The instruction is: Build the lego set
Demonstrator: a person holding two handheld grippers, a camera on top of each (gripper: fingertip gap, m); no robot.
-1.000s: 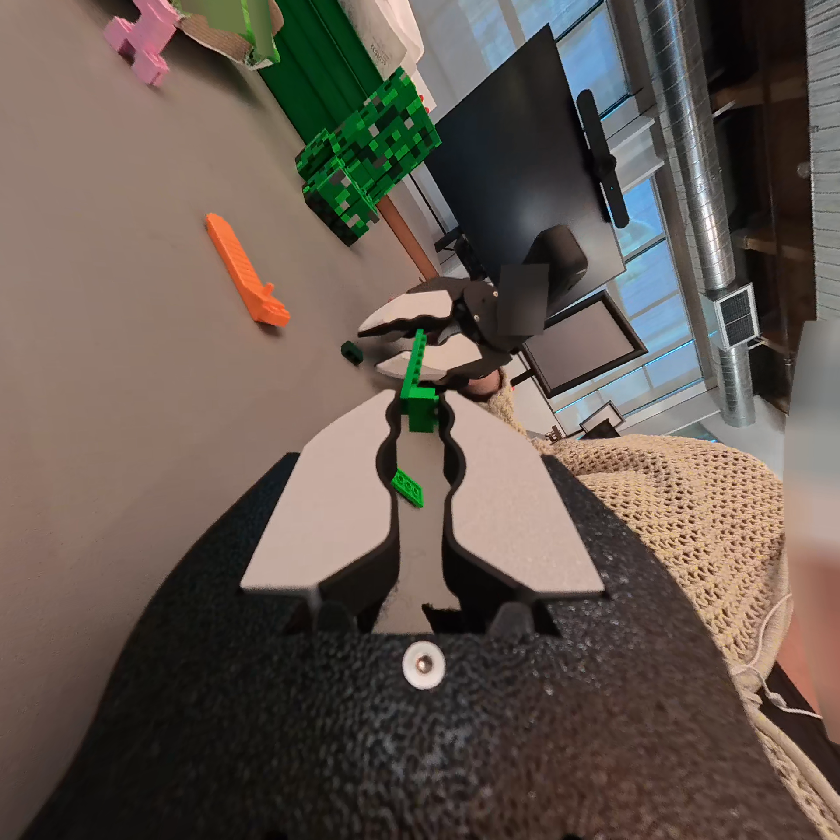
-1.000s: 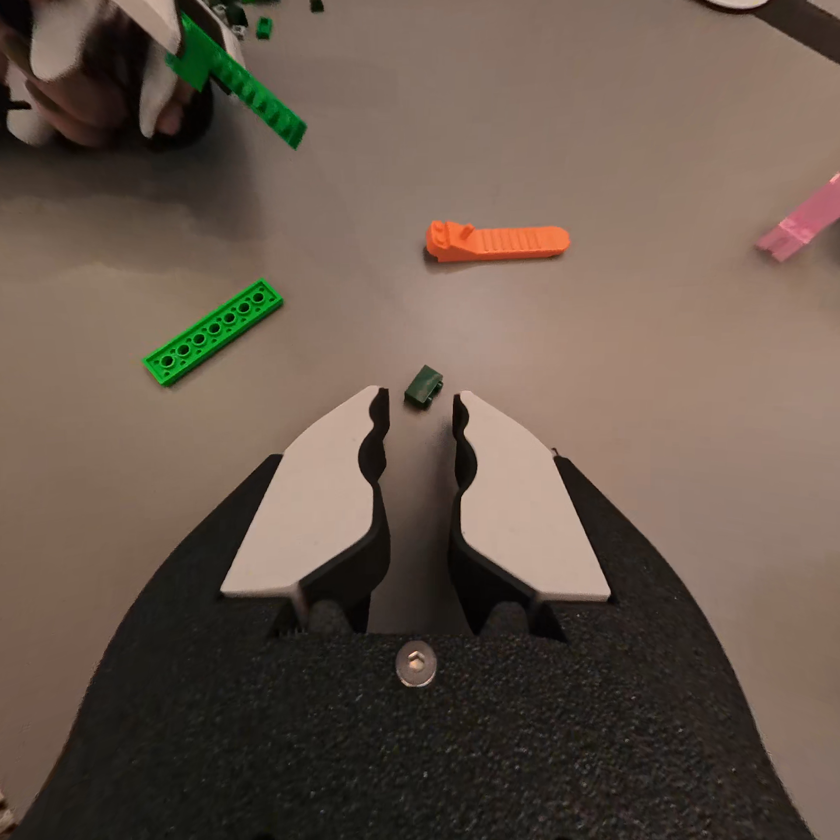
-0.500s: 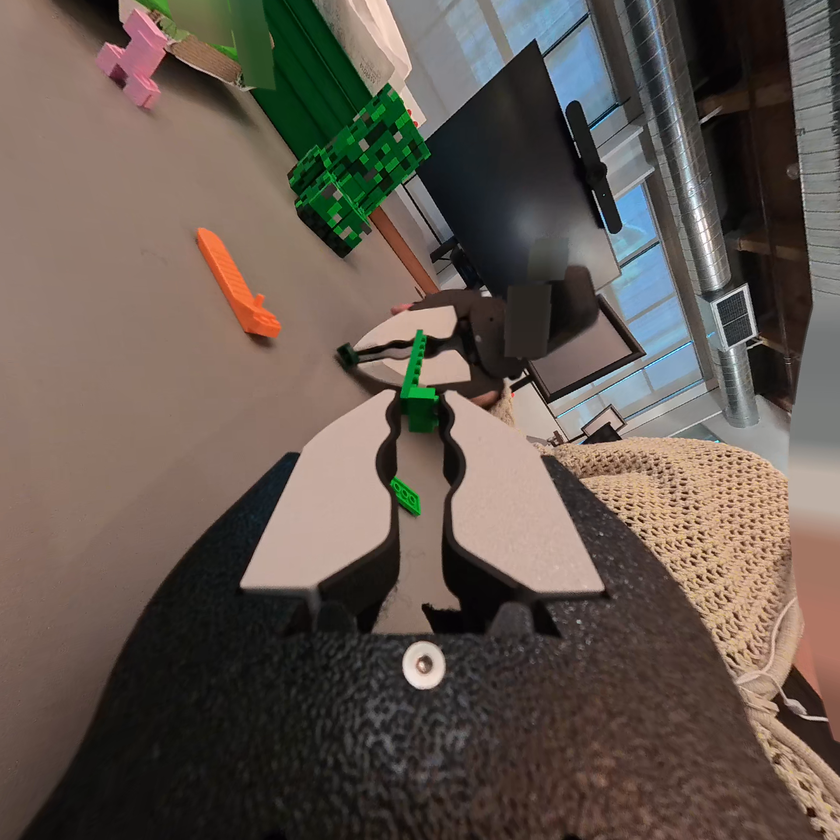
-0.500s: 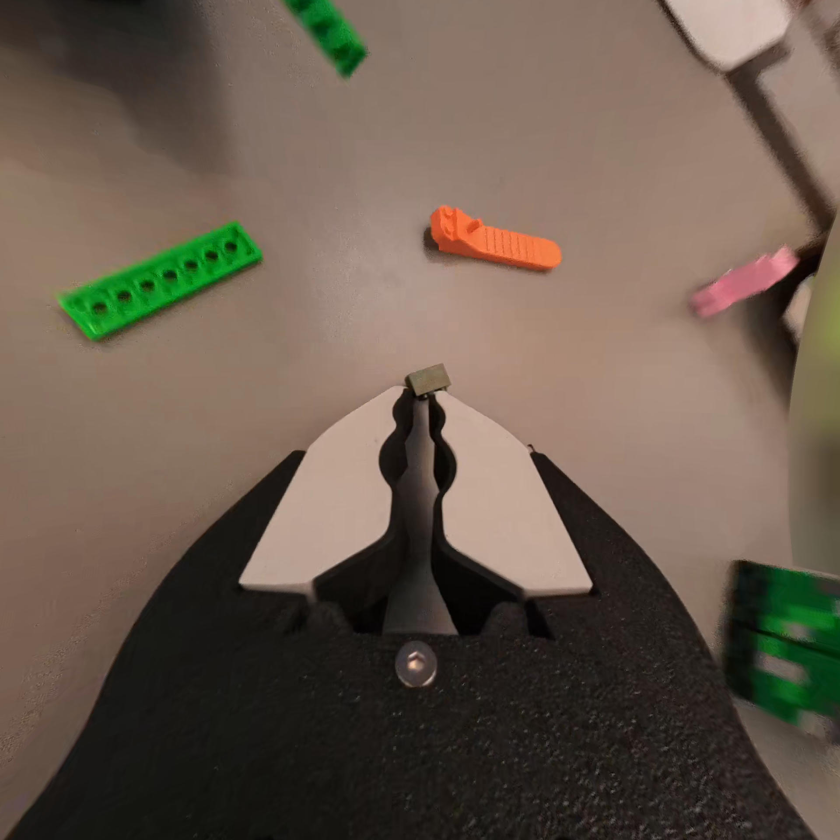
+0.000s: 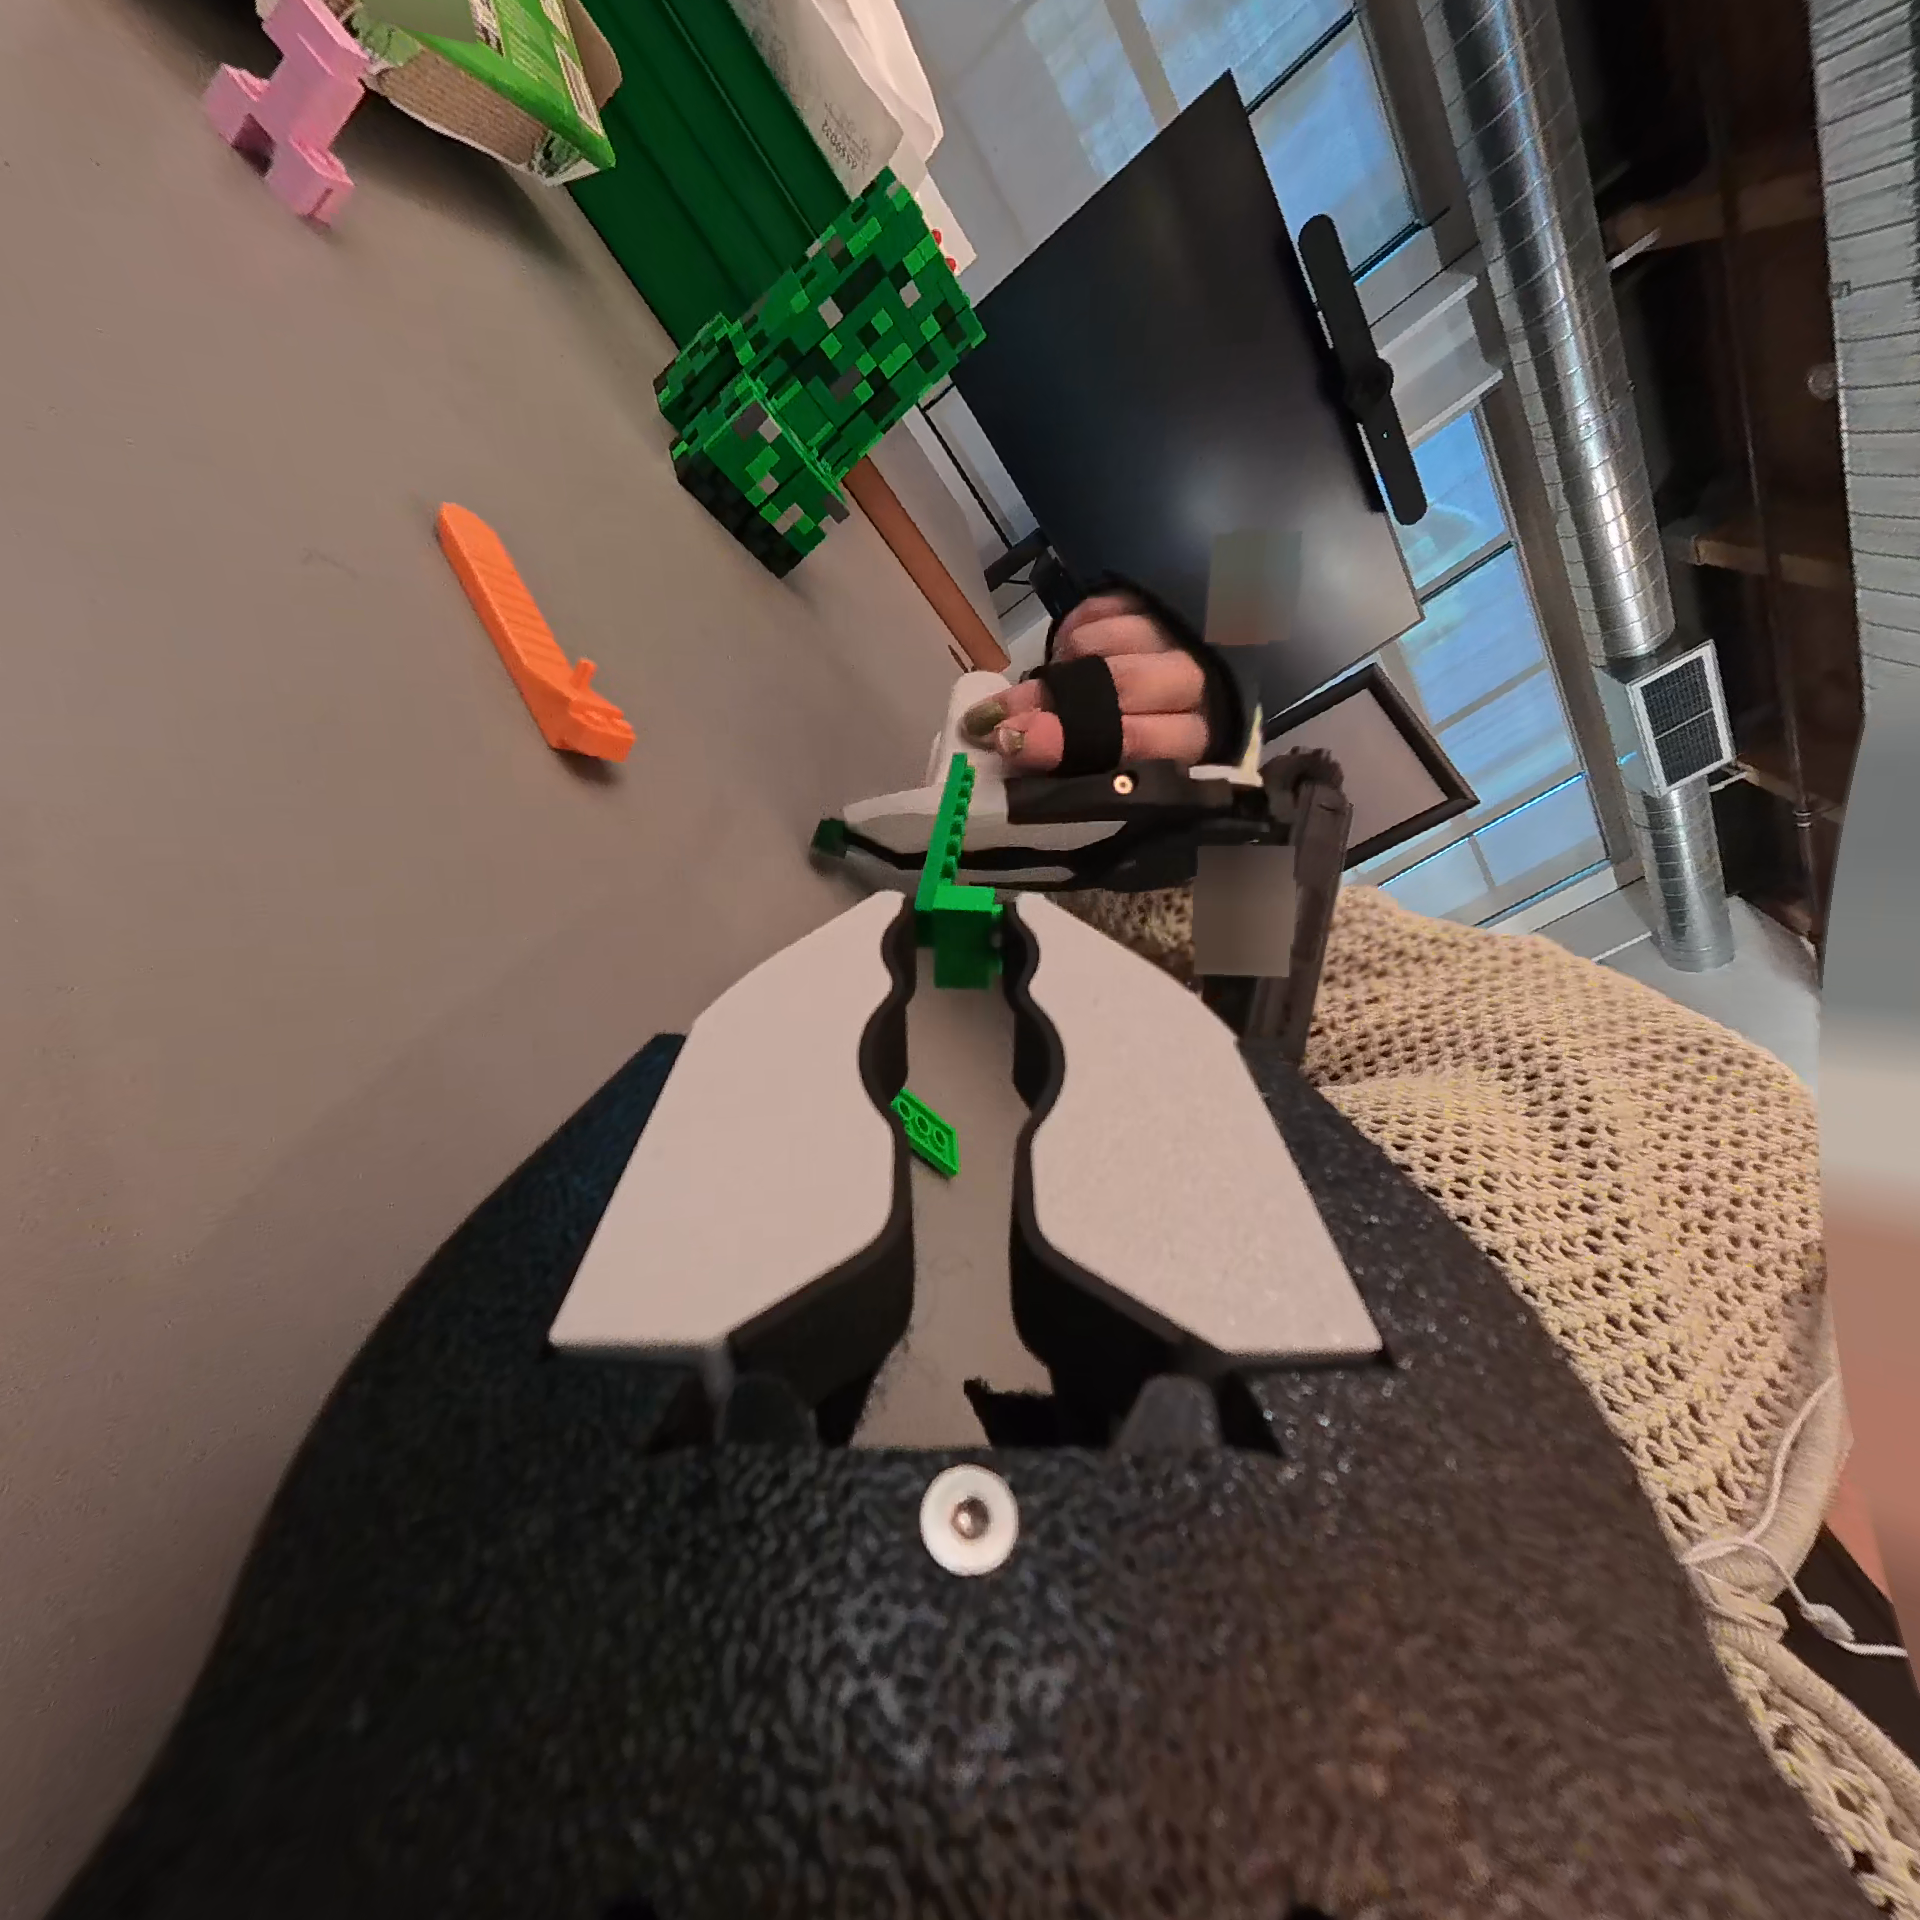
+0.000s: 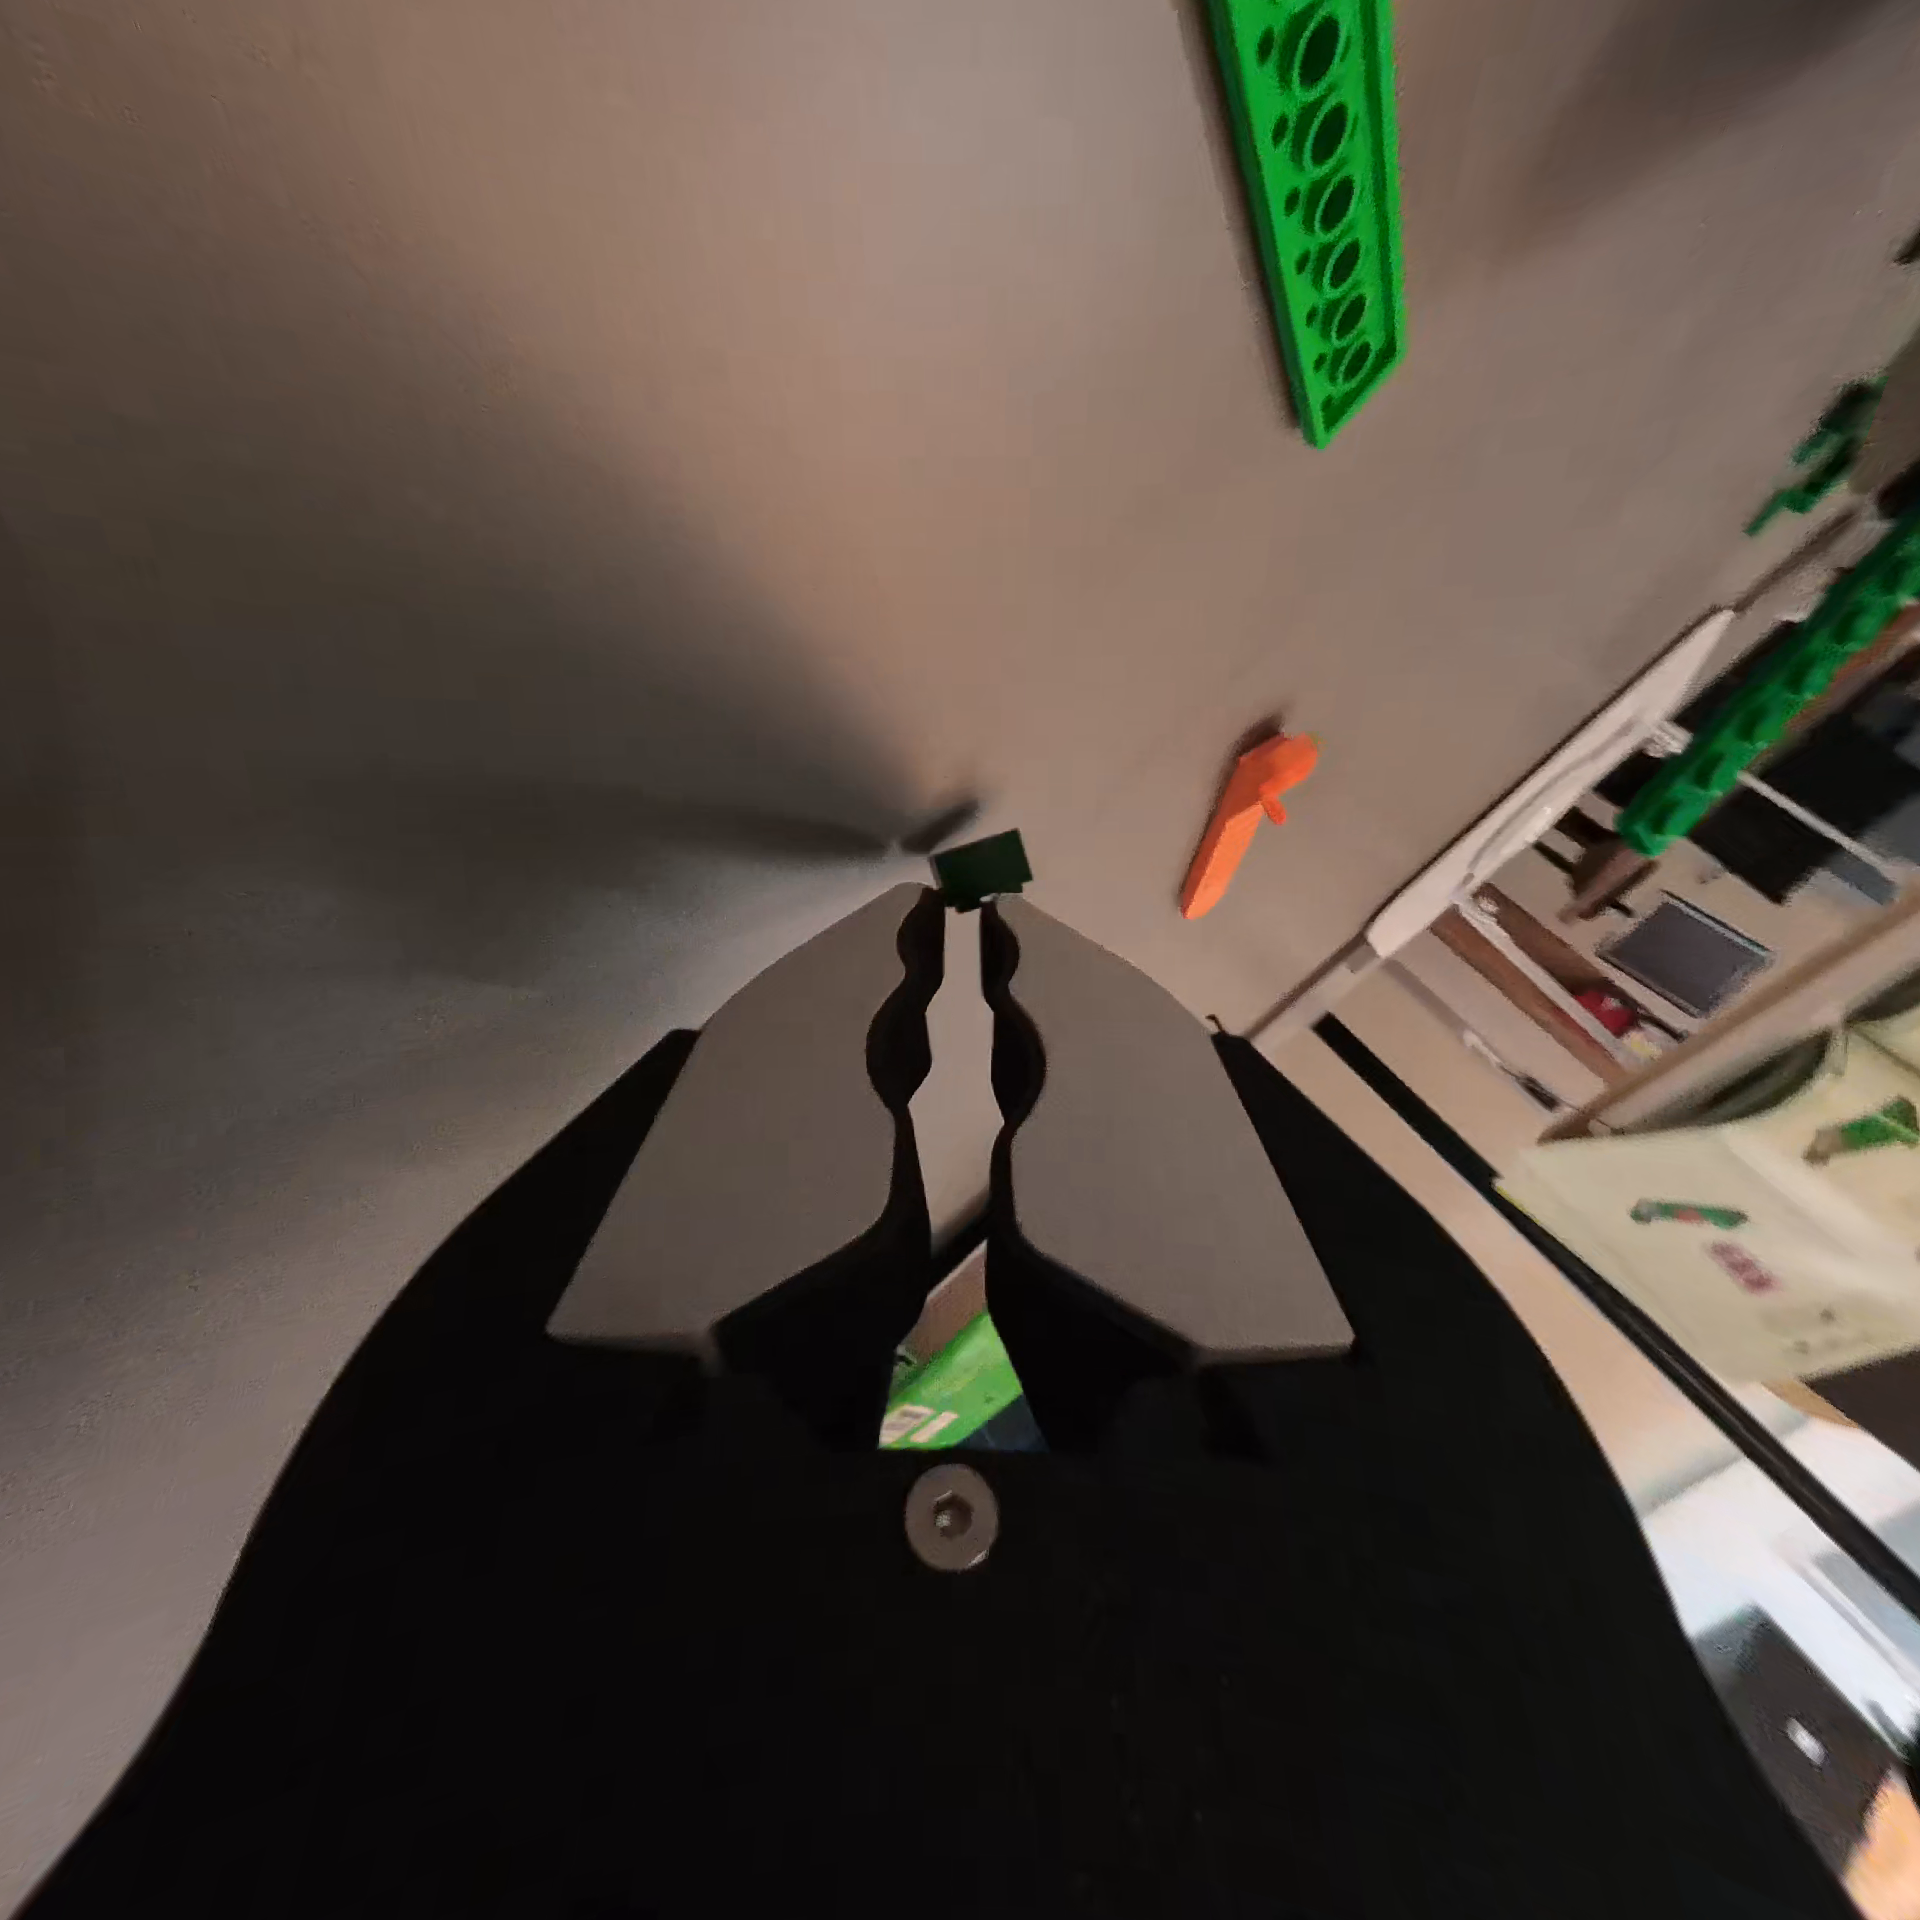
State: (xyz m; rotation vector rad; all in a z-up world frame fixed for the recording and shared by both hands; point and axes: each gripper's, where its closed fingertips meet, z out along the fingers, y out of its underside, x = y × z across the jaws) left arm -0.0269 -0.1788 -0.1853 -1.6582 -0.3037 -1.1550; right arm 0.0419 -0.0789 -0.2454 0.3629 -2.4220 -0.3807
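Right fingers [image 6: 961,902] pinch tiny dark brick [image 6: 982,862] by its edge: light, rigid, probably slip-prone. Left fingers [image 5: 956,940] clamp green assembly [image 5: 954,883].

Both wrist cameras are looking forward along their tongs, rolled sideways, close over the counter [image 5: 208,831], sharing the orange tool [image 5: 530,634] [image 6: 1242,826].

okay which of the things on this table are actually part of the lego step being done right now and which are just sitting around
In use:
- left gripper, shut on the bright green plate assembly
- right gripper, shut on the small dark green brick

Lying about:
- loose long green plate
- orange brick separator
- pink piece
- green block build
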